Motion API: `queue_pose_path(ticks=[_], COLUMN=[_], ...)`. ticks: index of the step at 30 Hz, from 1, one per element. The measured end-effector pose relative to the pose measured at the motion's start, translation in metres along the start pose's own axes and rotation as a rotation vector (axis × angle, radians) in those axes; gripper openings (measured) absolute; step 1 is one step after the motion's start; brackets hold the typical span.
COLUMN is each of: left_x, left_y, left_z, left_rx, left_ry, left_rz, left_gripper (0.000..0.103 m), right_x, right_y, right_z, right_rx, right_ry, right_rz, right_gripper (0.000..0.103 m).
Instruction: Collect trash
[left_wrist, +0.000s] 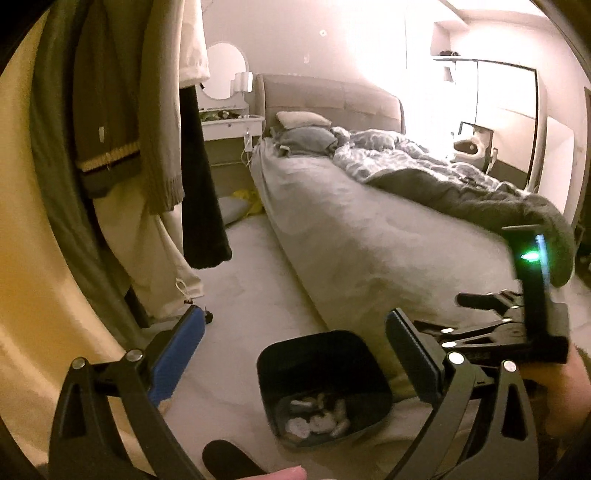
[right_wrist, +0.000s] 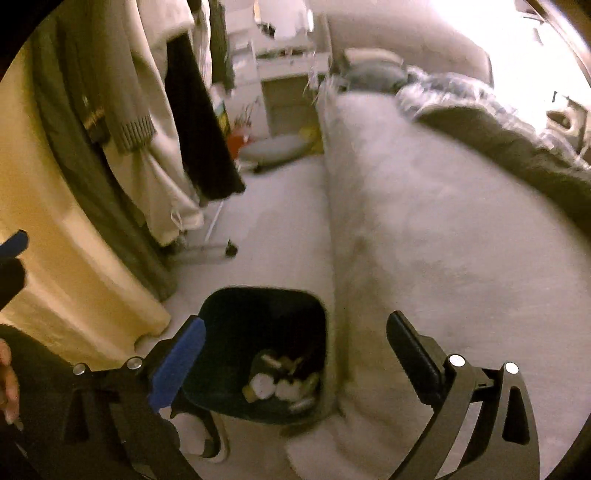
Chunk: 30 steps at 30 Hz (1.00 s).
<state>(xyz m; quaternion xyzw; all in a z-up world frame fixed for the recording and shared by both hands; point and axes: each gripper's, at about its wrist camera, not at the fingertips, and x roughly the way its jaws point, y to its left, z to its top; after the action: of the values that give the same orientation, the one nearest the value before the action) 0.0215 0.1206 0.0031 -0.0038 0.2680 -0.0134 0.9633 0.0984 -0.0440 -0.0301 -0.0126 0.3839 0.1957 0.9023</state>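
Both sets of fingers are spread wide with nothing between them. The left gripper (left_wrist: 295, 347) has one ribbed blue rubber pad and one flat black one, and the right gripper (right_wrist: 295, 354) looks the same. In the left view the right gripper's black hinged linkage sits just off to the side with a green light glowing on it.

Right below them is the trash bin (left_wrist: 325, 387), dark matte plastic, squarish with rounded corners, standing on the pale floor (left_wrist: 236, 295) hard up against the side of the bed (left_wrist: 351, 236). At the bottom is the trash (right_wrist: 280, 384): crumpled white wads and a couple of round lid-ish things, too blurry to name.

The bed has a soft grey sheet, smooth and slightly fuzzy. Further up is a rumpled patterned duvet (left_wrist: 406, 158), grey pillows and a padded headboard. Knit sweaters and a dark garment hang on the rolling clothes rack (left_wrist: 129, 147).
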Motion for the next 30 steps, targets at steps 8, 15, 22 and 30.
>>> queue_pose_path(ticks=[8, 15, 22, 30], left_x=[-0.038, -0.063, -0.065, -0.063], left_y=[-0.019, -0.043, -0.061, -0.076], left_z=[0.011, 0.015, 0.009, -0.001], left_rx=[0.024, 0.047, 0.066, 0.094], left_ry=[-0.066, -0.133, -0.153, -0.135], left_rz=[-0.027, -0.011, -0.001, -0.002], left_gripper=[0.100, 0.100, 0.100, 0.100], right_x=[-0.114, -0.186, -0.226, -0.227], right_y=[-0.030, -0.066, -0.103, -0.118], right_z=[-0.007, -0.033, -0.058, -0.073], right_rx=[0.002, 0.006, 0.079, 0.118], right_ry=[-0.195, -0.313, -0.355, -0.372], right_rz=[-0.075, -0.128, -0.210, -0.171], right_gripper=[0.100, 0.100, 0.100, 0.100])
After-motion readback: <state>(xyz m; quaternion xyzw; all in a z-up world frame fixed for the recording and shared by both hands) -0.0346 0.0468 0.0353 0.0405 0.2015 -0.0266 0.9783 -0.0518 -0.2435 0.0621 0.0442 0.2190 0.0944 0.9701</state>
